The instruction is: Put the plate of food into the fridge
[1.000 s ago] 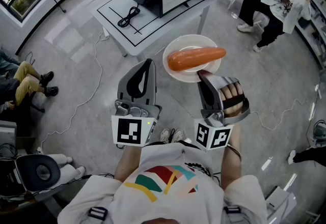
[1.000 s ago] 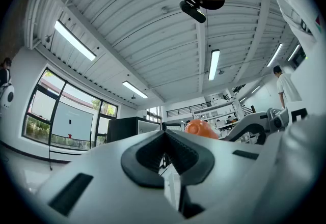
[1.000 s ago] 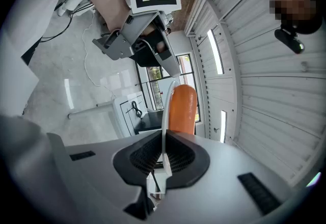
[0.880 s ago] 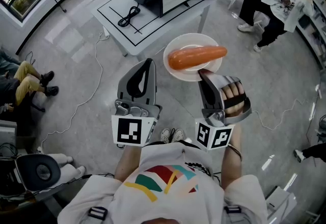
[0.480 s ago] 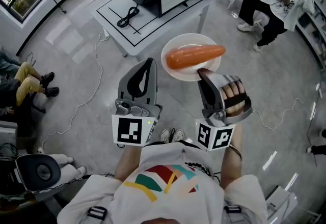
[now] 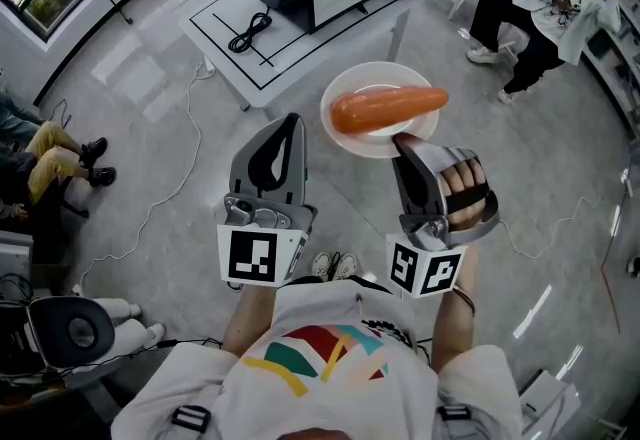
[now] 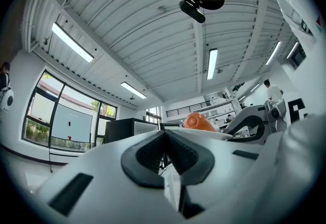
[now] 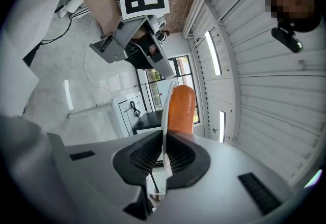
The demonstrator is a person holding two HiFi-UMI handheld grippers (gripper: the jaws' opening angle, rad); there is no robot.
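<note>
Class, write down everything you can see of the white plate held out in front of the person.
The plate is round, white and glossy, like ceramic, with a shallow raised rim. It hangs roughly level in the air, carried only by the right gripper, whose jaws are shut on its near edge. One long orange piece of food lies across its middle, spanning nearly its whole width.

Food point(image 6: 388, 110) on plate point(image 6: 343, 90); plate ahead of right gripper point(image 6: 401, 141); table point(image 6: 298, 58) beyond.

Head camera looks steeply down on the round white plate point(image 6: 380, 76) from above. The camera on the left gripper point(image 6: 291, 119) sees it from alongside, the one on the right gripper point(image 6: 401, 140) edge-on at close range. All three views share it.
</note>
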